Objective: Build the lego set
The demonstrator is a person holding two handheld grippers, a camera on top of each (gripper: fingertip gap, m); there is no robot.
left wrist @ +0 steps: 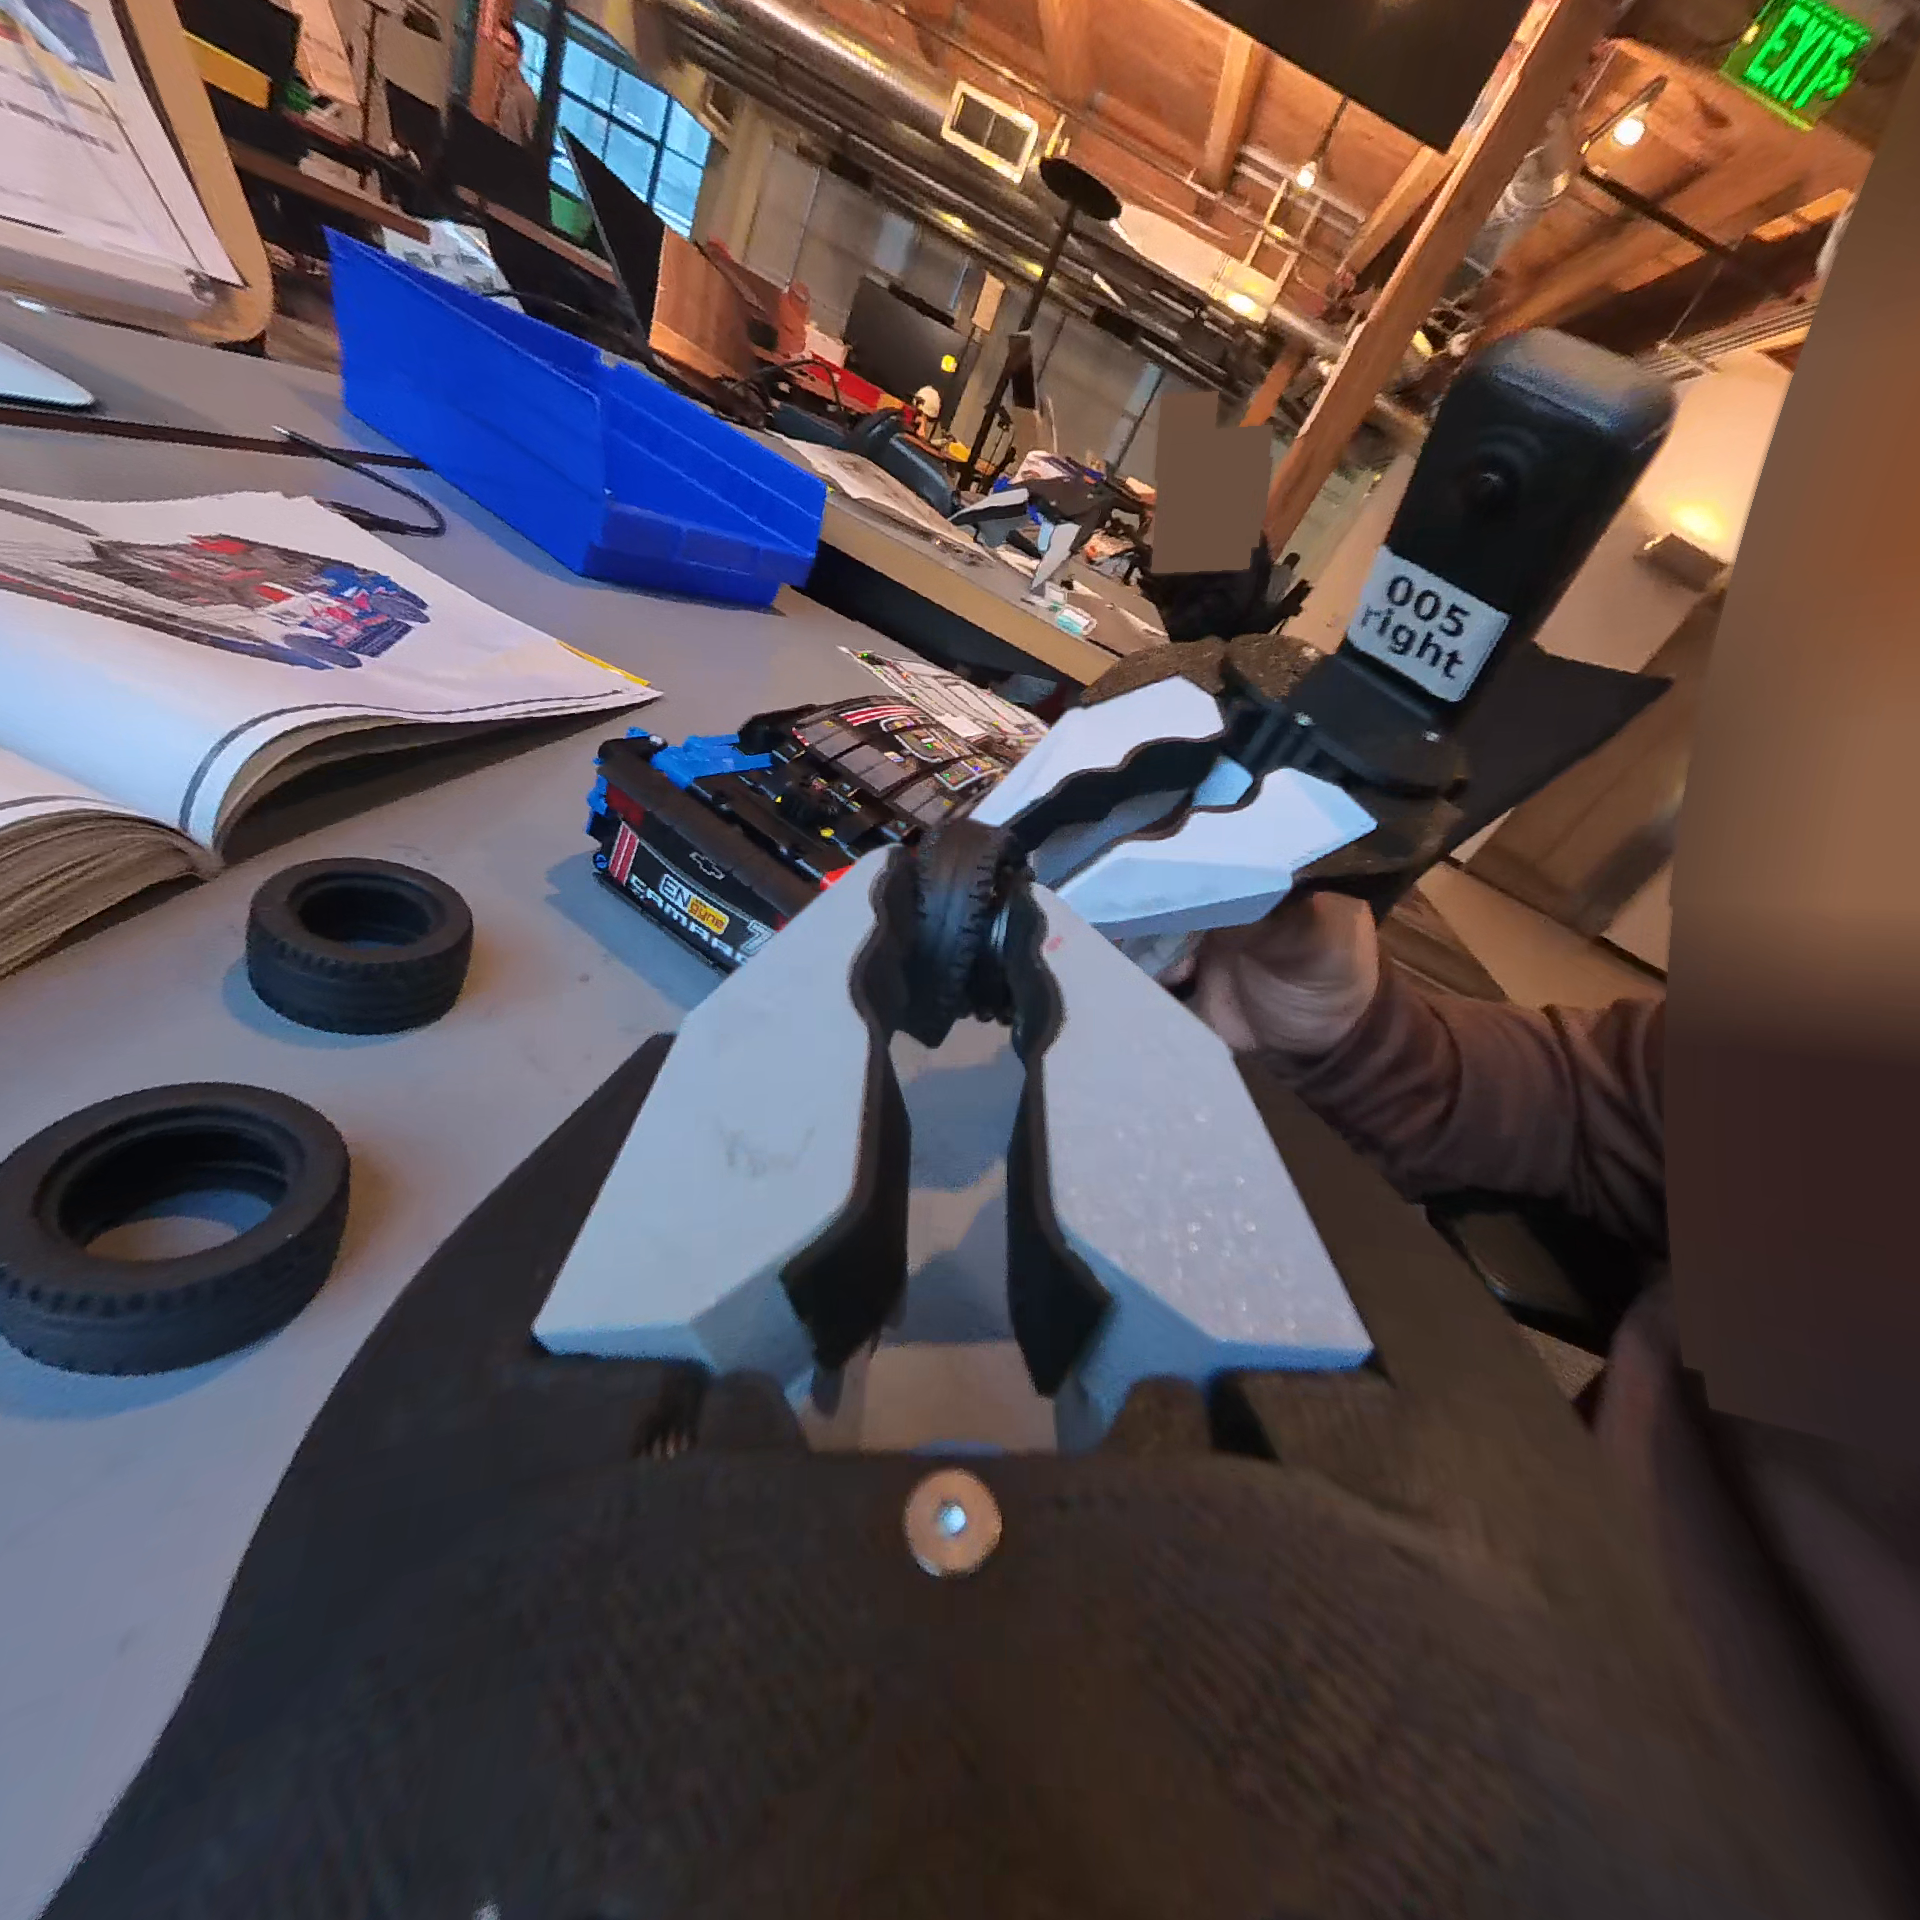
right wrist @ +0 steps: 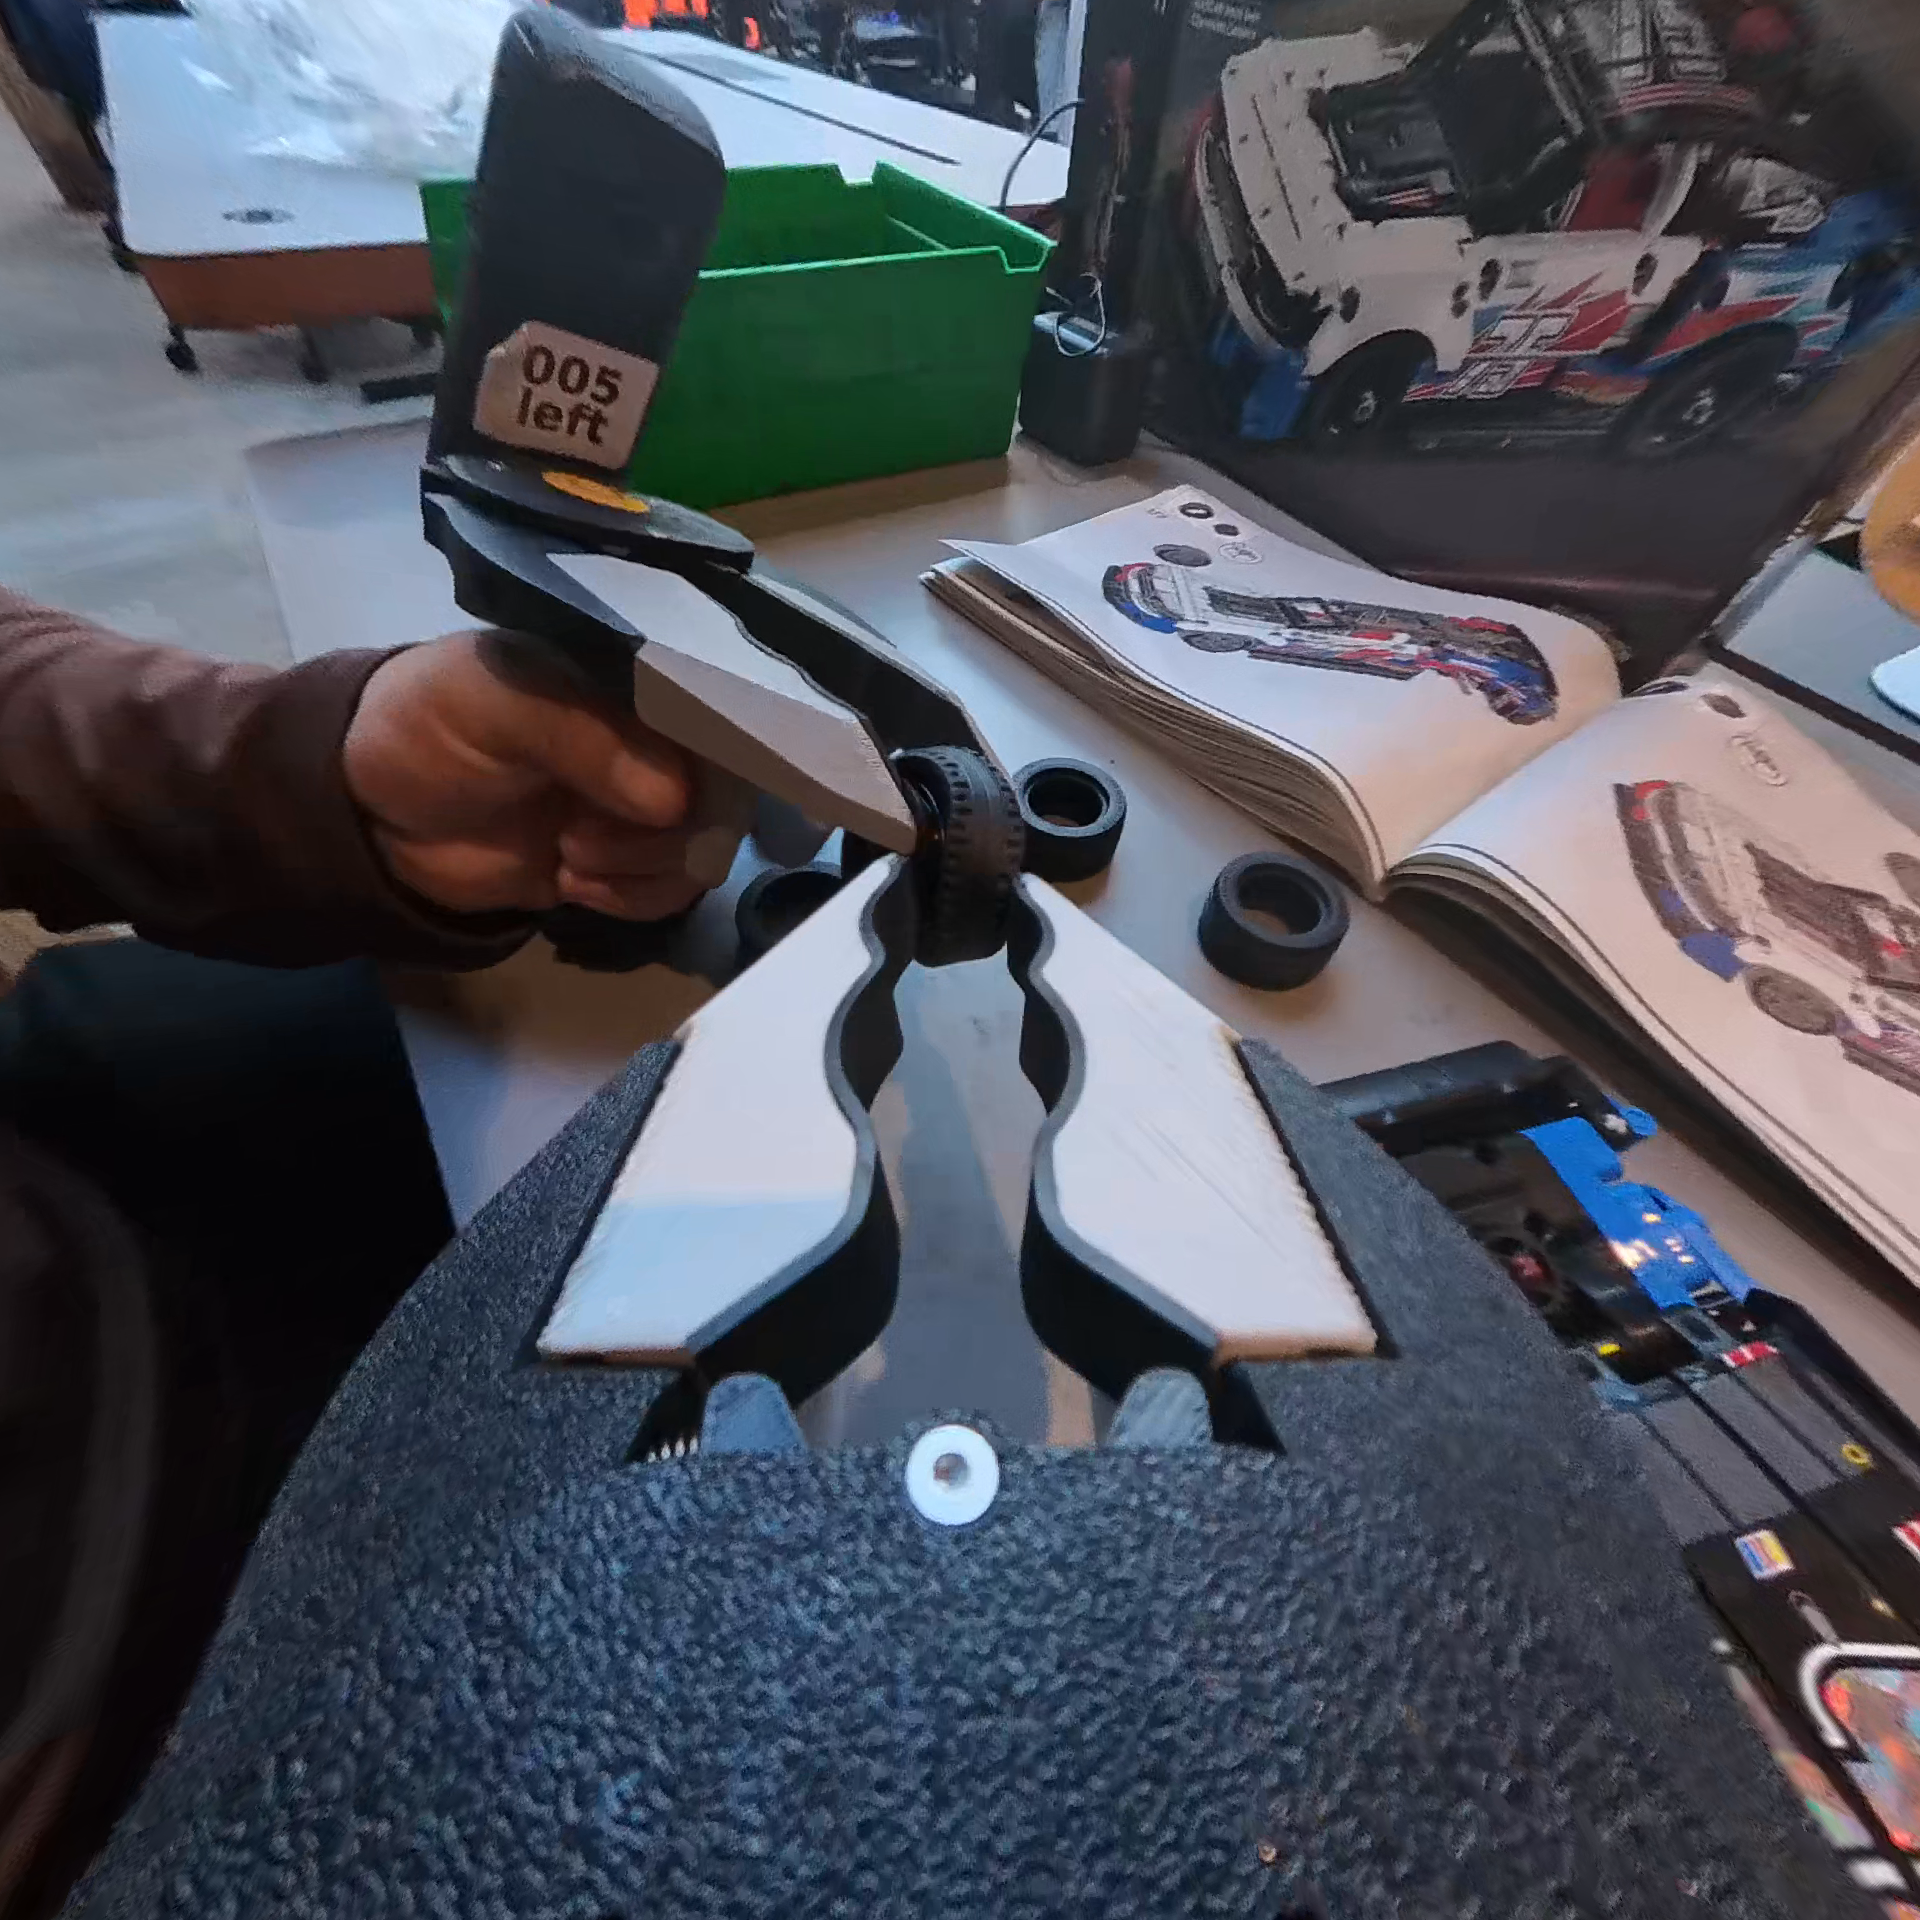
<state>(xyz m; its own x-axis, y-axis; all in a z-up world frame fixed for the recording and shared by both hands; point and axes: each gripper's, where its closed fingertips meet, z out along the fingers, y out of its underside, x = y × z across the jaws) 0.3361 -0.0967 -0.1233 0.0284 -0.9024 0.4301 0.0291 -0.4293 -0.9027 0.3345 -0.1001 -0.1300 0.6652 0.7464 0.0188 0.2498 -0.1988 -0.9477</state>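
right wrist view: both grippers [right wrist: 961, 883] pinch tyre [right wrist: 971, 831].

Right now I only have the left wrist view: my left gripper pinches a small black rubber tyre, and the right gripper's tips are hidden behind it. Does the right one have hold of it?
Observer: It looks so. The right gripper has a fingertip against the tread of the small black rubber tyre on each side.
Operator: I count two loose tyres on the grey table. Any more?
Observer: A third loose black tyre lies below your left gripper.
Operator: What's behind my gripper?
Observer: An open green plastic bin.
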